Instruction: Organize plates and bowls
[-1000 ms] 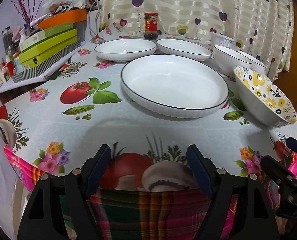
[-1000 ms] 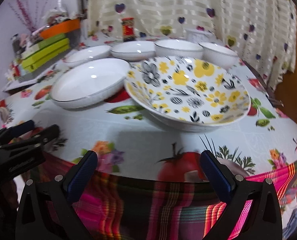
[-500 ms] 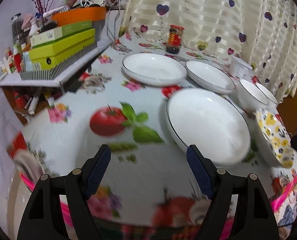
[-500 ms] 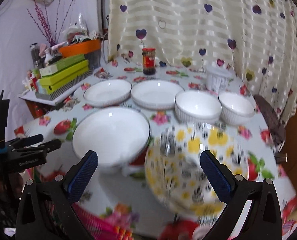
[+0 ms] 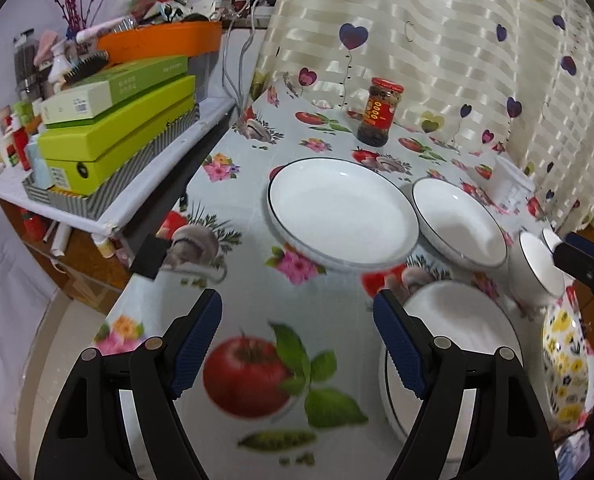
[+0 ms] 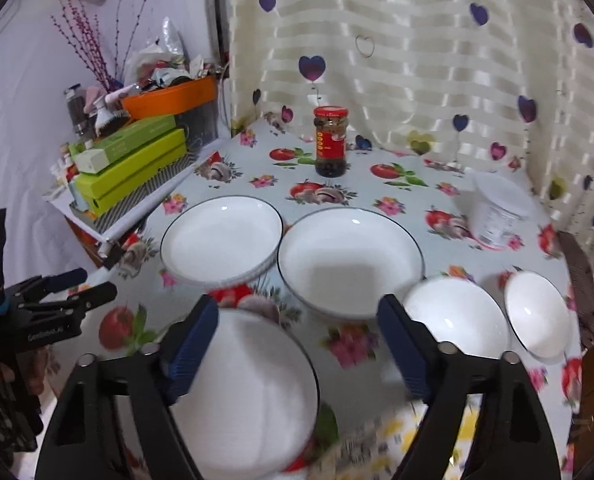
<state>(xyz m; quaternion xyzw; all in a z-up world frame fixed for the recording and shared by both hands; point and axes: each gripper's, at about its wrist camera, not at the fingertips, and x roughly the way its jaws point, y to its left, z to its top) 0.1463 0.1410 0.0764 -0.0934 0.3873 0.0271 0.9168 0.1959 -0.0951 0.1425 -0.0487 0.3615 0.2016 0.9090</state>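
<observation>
Nothing looks sorted yet: every dish sits singly on the table (image 6: 417, 184), none stacked. Nearest, the right gripper (image 6: 297, 344) hangs above the table with its jaws closing and nothing between them; under it lie the large white plate (image 6: 249, 392) and the blurred yellow-flowered bowl (image 6: 401, 444). The left gripper (image 5: 297, 344) hovers wide open and empty over bare tablecloth. Farther on sit two shallow white plates (image 6: 221, 240) and (image 6: 349, 258) side by side, then two small white bowls (image 6: 455, 316) and (image 6: 537, 314) to the right. Beyond them stand a jar (image 6: 331, 142) and a white tub (image 6: 497, 212). Judging from this, all the stacking remains to do.
</observation>
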